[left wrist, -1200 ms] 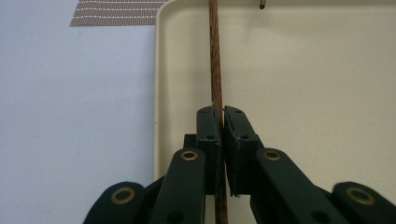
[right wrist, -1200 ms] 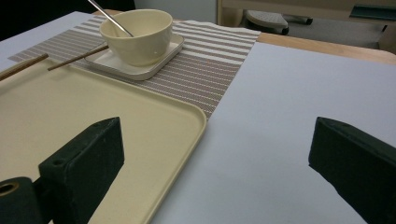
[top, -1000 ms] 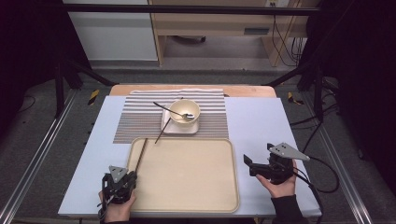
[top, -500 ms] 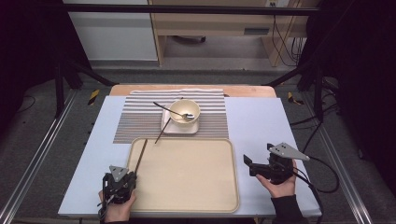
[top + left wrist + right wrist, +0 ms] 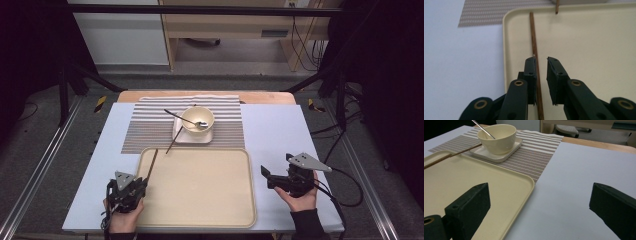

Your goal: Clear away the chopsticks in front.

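Note:
A beige tray (image 5: 200, 200) lies in front of me on the pale table. One brown chopstick (image 5: 151, 164) (image 5: 533, 37) lies along the tray's left side. My left gripper (image 5: 140, 181) (image 5: 541, 60) hovers over its near end, jaws a narrow gap apart, the stick running just inside the left jaw. A second chopstick (image 5: 174, 140) (image 5: 454, 153) leans from a square plate (image 5: 194, 135) toward the tray. On the plate stands a cream bowl (image 5: 197, 119) (image 5: 499, 137) with a metal spoon (image 5: 182, 119) in it. My right gripper (image 5: 277, 166) (image 5: 540, 195) is wide open over bare table right of the tray.
A striped placemat (image 5: 145, 130) (image 5: 536, 152) lies under the plate, behind the tray. The table's wooden far edge (image 5: 260, 97) and dark metal frame rails (image 5: 45, 160) border the work area. Cables trail at the right.

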`<act>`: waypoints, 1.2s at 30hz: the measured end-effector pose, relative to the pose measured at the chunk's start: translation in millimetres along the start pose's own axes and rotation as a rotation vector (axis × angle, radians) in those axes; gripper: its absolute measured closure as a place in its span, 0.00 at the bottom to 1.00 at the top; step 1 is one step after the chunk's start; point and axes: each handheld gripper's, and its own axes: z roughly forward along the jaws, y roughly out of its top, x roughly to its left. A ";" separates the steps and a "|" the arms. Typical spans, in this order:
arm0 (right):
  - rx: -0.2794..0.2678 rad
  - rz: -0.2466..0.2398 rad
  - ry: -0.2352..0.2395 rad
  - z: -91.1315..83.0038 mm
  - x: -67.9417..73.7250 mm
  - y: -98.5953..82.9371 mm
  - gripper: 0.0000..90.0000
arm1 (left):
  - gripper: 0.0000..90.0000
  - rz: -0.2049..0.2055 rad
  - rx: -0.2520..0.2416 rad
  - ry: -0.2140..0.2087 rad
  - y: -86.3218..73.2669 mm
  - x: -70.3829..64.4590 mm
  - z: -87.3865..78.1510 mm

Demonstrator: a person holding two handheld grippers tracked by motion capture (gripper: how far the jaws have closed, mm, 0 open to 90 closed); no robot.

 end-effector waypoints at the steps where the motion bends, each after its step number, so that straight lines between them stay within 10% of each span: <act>1: 0.001 -0.001 -0.001 0.0 -0.1 0.0 0.04 | 0.84 0.007 -0.012 -0.017 5.0 0.7 -1.1; 15: -0.006 0.005 0.001 -1.1 -0.6 0.6 0.04 | 0.68 0.167 -0.079 -0.092 74.3 -17.0 1.8; 36: 0.006 -0.002 0.001 2.2 -0.1 -0.3 0.04 | 0.38 0.263 -0.044 -0.140 106.1 -18.0 71.9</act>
